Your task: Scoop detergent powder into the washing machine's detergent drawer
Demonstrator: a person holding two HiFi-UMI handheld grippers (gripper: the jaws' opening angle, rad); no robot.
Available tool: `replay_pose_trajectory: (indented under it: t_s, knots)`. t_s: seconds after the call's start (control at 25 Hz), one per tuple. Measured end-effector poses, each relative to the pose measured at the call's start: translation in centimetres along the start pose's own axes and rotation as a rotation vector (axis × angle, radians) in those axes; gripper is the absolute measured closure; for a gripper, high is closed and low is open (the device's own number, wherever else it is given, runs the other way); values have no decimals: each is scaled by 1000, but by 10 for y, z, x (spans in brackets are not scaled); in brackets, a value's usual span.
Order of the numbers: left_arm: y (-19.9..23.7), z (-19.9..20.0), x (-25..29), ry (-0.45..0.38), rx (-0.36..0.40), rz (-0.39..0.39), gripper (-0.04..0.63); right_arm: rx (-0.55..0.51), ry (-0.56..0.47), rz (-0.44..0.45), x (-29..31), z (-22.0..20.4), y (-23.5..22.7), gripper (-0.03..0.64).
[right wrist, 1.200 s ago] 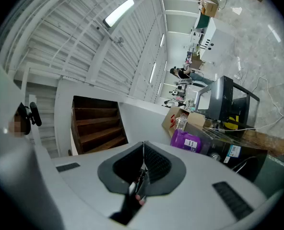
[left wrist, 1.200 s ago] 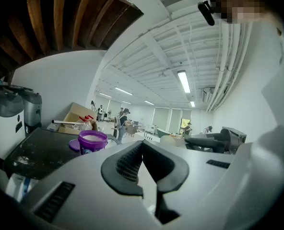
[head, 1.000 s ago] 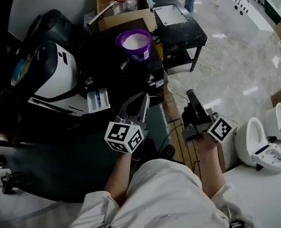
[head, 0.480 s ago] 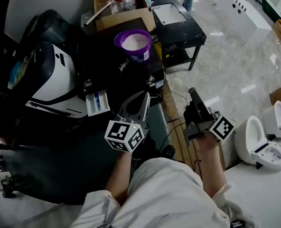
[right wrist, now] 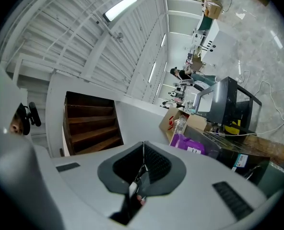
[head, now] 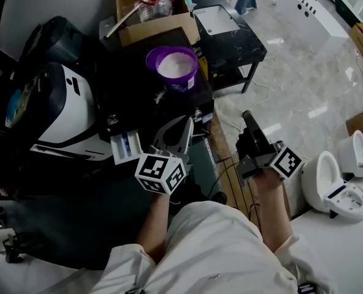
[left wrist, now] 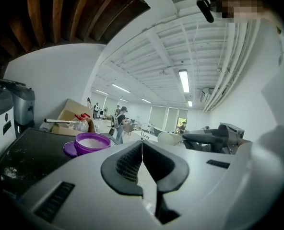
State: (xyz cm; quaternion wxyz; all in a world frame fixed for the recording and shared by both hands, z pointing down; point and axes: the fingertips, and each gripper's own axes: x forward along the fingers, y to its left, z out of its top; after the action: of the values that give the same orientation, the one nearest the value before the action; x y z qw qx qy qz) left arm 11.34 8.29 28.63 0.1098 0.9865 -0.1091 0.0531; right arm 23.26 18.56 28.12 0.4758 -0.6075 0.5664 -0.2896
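Washing machine (head: 65, 112) panels, white and black, are seen at the left of the head view. The detergent drawer (head: 125, 147) juts out at the machine's lower right, and a blue part is seen inside it. The left gripper (head: 183, 127) is held just beside the drawer, which lies at about nine o'clock from the tips. In the left gripper view its jaws are pressed together and nothing is gripped between them. A purple tub (head: 174, 66) filled with white powder is set on a dark top at twelve o'clock from that gripper, well apart from it. A cardboard box (head: 151, 11) is placed beyond the tub. The right gripper (head: 248, 118) is held at three o'clock from the left one, apart from it. Its jaws are likewise closed on nothing. A white toilet (head: 338, 188) is seen on the floor at four o'clock from it.
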Motion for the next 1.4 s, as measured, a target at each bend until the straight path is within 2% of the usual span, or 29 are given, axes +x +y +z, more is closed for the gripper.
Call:
replay_pose_trajectory:
  t_s: [0.8,1.4]
  knots:
    - [86,14,53,55,-22,-68,575,-58,-35,-69,93,4,-19,606]
    - [146,13,62,109,-16,-162,575,-123,-71,-124,150,-18,-23,606]
